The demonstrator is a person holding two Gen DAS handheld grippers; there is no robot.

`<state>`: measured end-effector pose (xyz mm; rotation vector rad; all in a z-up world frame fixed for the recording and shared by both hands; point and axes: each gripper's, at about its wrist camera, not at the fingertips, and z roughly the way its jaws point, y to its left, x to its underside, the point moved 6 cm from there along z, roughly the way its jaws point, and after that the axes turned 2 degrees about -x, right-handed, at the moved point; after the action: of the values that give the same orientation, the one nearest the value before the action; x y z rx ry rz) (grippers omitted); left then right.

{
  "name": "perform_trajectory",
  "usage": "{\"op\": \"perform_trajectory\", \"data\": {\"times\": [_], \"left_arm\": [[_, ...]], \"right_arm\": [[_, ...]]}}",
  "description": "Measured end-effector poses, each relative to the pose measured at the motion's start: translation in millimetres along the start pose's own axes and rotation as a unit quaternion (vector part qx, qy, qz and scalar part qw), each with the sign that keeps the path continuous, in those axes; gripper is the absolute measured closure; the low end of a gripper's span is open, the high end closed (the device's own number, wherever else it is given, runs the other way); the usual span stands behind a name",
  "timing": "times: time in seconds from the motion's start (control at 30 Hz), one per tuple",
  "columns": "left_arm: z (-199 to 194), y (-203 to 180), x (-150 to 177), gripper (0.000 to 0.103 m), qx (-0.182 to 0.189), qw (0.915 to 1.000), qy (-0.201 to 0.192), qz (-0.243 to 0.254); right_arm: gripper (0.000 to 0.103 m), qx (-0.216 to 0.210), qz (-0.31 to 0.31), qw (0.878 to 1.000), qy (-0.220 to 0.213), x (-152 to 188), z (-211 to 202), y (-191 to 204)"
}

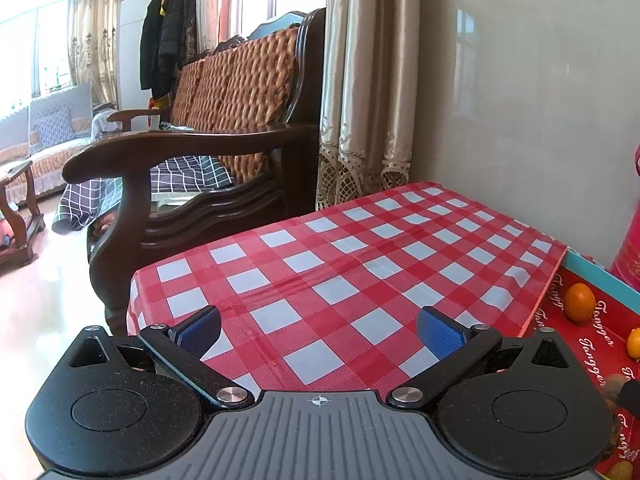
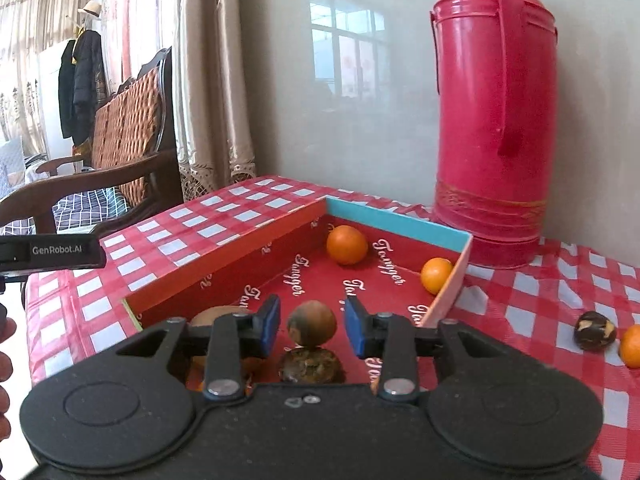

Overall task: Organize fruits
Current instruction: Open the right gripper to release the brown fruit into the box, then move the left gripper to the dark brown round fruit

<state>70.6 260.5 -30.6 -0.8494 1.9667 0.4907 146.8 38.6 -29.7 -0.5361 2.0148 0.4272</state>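
Red box (image 2: 224, 256) open on the checked tablecloth (image 2: 540, 304), left of the red flask (image 2: 496, 120), with two oranges (image 2: 346, 245) at its far end. Right gripper (image 2: 311, 322) above the box's near end, parted around a brown fruit (image 2: 312, 323) without gripping. Outside, right of the box and nearest that gripper: a dark fruit (image 2: 594, 330); left gripper (image 1: 319, 330) wide apart, empty, left of the box.

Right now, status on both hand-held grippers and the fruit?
Left hand-held gripper open, empty. Right hand-held gripper open over the box, brown fruit between pads, untouched. Two fruits on the tablecloth. Nothing blocking.
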Motion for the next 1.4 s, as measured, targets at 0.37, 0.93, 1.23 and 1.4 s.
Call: {"op": "perform_trajectory", "data": {"times": [0.37,0.93,1.23,1.4], "left_arm": [[-2,-3,0,0.000,0.005,1.0000,0.002,-0.002],[-16,-26,4,0.000,0.014,0.9997,-0.010,0.020],[-36,-50,8,0.000,0.045,0.9978,-0.028,0.038],[-55,-76,11,0.000,0.086,0.9939,-0.045,0.054]], "right_arm": [[0.047,0.032,0.038,0.998,-0.046,-8,-27,-28],[0.032,0.071,0.039,0.995,-0.064,-7,-57,-47],[0.024,0.118,0.040,0.989,-0.075,0,-84,-66],[0.015,0.165,0.063,0.981,-0.084,8,-105,-91]]}}
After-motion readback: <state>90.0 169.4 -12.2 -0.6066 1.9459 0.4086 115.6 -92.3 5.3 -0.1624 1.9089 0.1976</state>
